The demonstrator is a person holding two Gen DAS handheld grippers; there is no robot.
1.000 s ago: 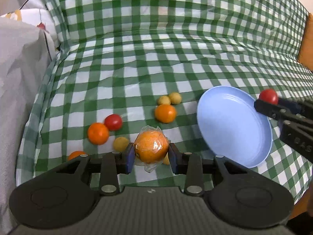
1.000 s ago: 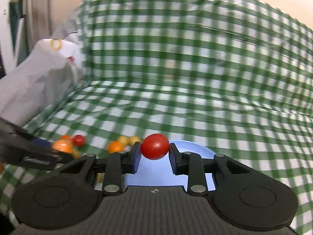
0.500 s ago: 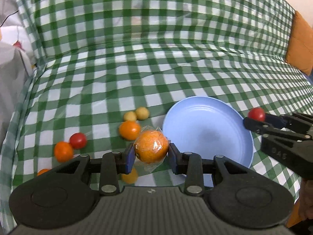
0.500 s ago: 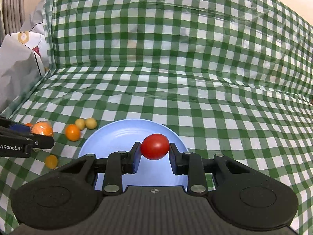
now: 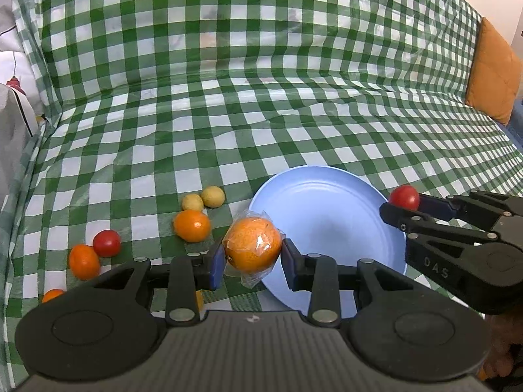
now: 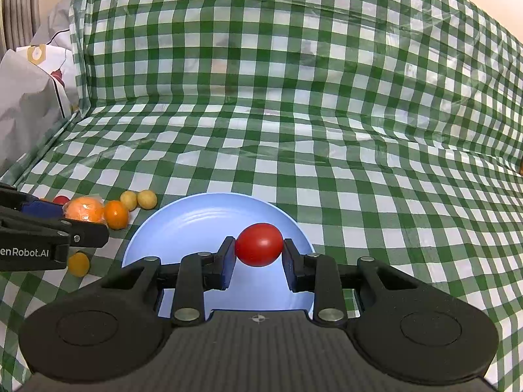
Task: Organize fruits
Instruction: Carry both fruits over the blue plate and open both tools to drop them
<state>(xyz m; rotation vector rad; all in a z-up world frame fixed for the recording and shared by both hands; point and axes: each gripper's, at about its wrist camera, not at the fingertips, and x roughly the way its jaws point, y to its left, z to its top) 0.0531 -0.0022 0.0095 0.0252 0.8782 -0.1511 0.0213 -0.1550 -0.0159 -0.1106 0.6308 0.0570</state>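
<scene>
My left gripper (image 5: 253,254) is shut on a plastic-wrapped orange (image 5: 253,245), held just left of the blue plate (image 5: 327,215). My right gripper (image 6: 259,254) is shut on a red tomato (image 6: 259,244), held above the blue plate (image 6: 196,225). The tomato also shows in the left wrist view (image 5: 404,196) at the plate's right rim. The wrapped orange shows in the right wrist view (image 6: 84,209). Loose on the cloth lie an orange (image 5: 191,225), two small yellow fruits (image 5: 212,196), another red tomato (image 5: 107,243) and a second orange (image 5: 84,261).
A green checked cloth (image 5: 228,114) covers the seat and backrest. A grey and white bag (image 6: 29,104) stands at the left. An orange cushion (image 5: 493,72) leans at the far right. A small yellow fruit (image 6: 78,264) lies under the left gripper.
Both grippers have shifted so the plate sits nearer the middle of each view. The left gripper with the orange has moved right toward the plate. The right gripper with the tomato is over the plate.
</scene>
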